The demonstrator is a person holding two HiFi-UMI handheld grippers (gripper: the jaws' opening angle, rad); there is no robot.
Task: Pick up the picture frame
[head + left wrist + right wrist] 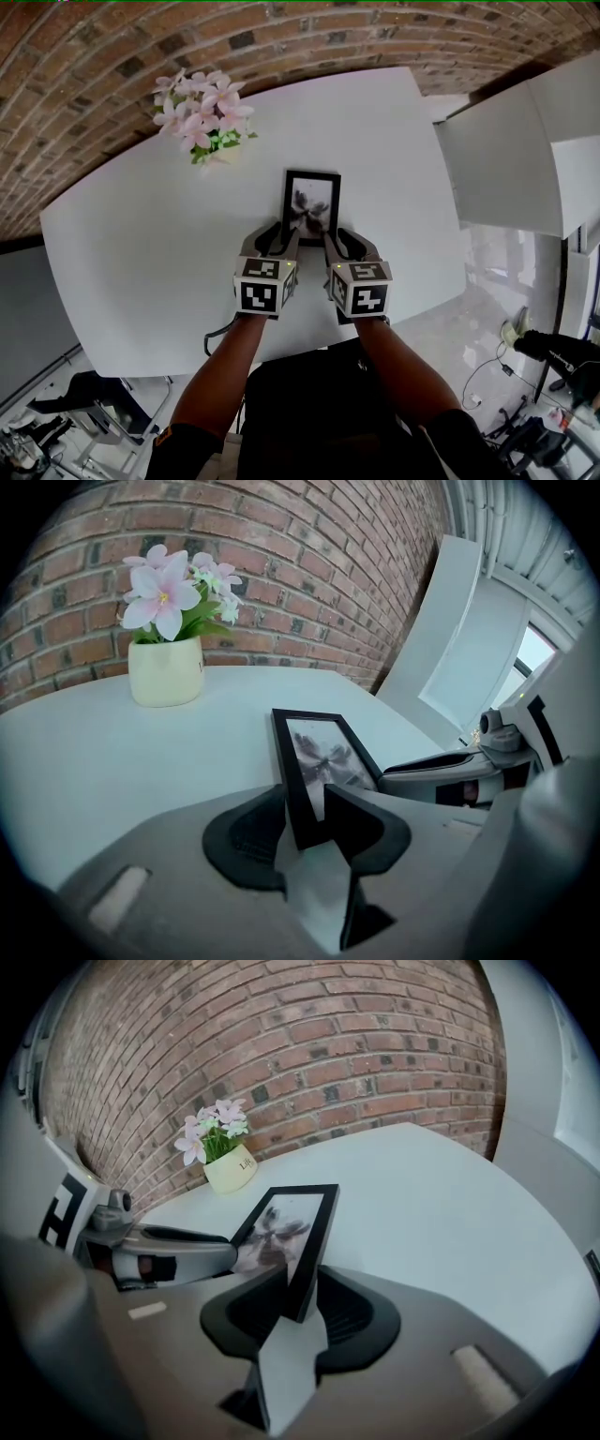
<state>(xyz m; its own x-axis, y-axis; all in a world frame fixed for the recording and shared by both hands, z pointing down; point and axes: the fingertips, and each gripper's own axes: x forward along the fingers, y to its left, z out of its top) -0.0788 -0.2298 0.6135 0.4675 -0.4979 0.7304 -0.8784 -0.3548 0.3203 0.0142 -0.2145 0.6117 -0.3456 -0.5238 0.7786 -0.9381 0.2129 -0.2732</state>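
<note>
One black rectangular frame [312, 202], smooth white table [141, 248]

The right tongs [300, 1286] stand wide apart around the near right corner of the black picture frame [298, 1227], which rises from the white worktop [441, 1194]. The left tongs [217, 1252] reach the frame's left side. Far left, a cream pot of pink flowers [225, 1162] sits near the brick wall [309, 1044].

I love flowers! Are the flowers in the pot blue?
No, the flowers in the pot have pink petals.
</note>
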